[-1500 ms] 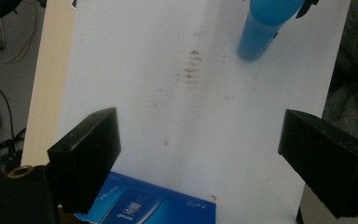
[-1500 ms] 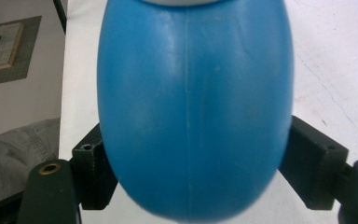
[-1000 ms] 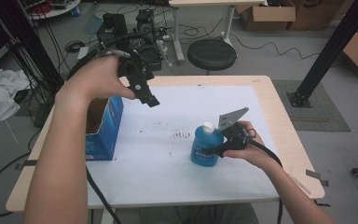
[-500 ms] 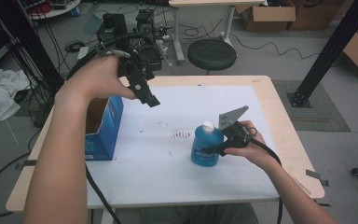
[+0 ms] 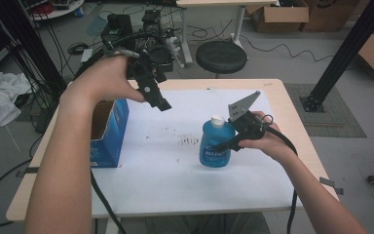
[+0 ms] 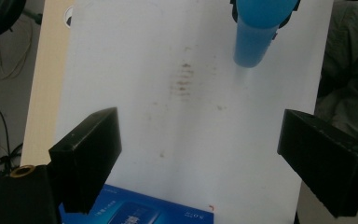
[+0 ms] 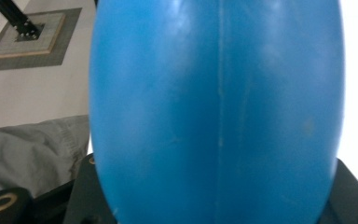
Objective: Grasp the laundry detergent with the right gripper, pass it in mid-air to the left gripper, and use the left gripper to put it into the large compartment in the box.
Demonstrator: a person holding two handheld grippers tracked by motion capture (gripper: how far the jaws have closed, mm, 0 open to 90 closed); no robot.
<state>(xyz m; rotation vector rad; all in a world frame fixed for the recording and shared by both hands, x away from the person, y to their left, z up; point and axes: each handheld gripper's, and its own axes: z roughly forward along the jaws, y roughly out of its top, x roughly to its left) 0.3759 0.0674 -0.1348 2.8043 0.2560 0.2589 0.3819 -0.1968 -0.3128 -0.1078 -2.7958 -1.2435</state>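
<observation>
A person at a table works two hand-held grippers. The right gripper [image 5: 220, 145] has its jaws clamped on a blue bottle [image 5: 215, 146] with a white cap, upright over the white mat [image 5: 175, 165], right of centre on the table [image 5: 292, 122]; up close the bottle's blue side [image 7: 216, 112] sits pressed between the jaws. The left gripper [image 5: 161, 103] hangs in the air above the mat's far left part, its jaws wide apart with nothing between them. An open blue box [image 5: 108, 131] stands at the mat's left edge, below the left forearm.
</observation>
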